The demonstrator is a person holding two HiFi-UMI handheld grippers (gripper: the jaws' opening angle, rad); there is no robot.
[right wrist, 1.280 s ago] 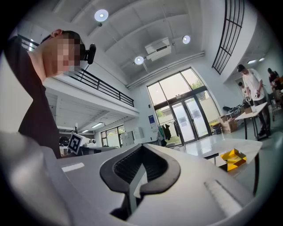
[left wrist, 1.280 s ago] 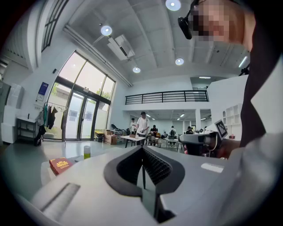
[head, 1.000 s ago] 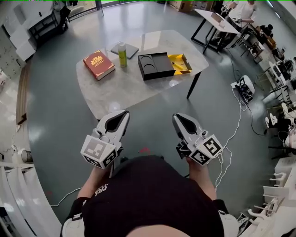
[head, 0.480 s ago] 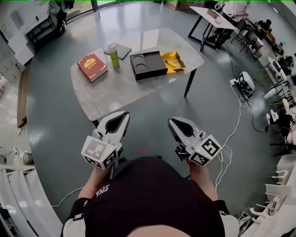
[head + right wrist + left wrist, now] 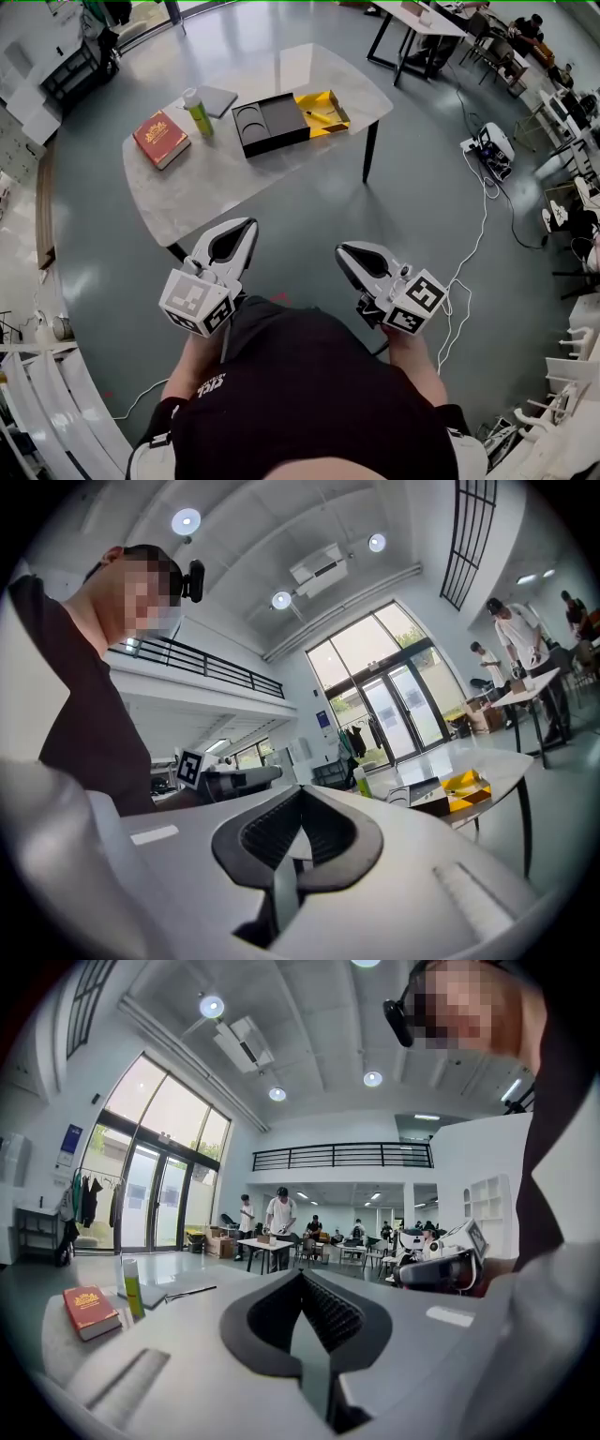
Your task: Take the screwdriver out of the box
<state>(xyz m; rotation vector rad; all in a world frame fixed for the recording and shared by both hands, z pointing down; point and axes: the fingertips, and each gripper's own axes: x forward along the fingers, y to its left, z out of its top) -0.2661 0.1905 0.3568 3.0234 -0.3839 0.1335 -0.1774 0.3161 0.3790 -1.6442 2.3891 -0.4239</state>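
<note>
**Closing on the tabletop: jaws shut, tool still in its box**

Since a second ago the tabletop (image 5: 216, 192) has slid leftward in the head view, and its near corner now sits just ahead of your left hand-held gripper (image 5: 249, 225). You have walked up to it, and nothing on it has shifted. On it the black box (image 5: 272, 127) lies open toward the far edge with its yellow-lined half turned to your right, presumably so the contents can be reached from above. To the left of the box, a red book (image 5: 161, 139) and a green bottle (image 5: 198, 112) stand clear of your approach. Your left hand-held gripper and right hand-held gripper (image 5: 341, 250) ride level in front of your body, well apart from the box. Each has its jaws together with nothing between them, a sensible carrying posture before any reach. Smallest, the screwdriver (image 5: 318, 114) is the slim shape lying in the yellow half, too small to read further.
</note>
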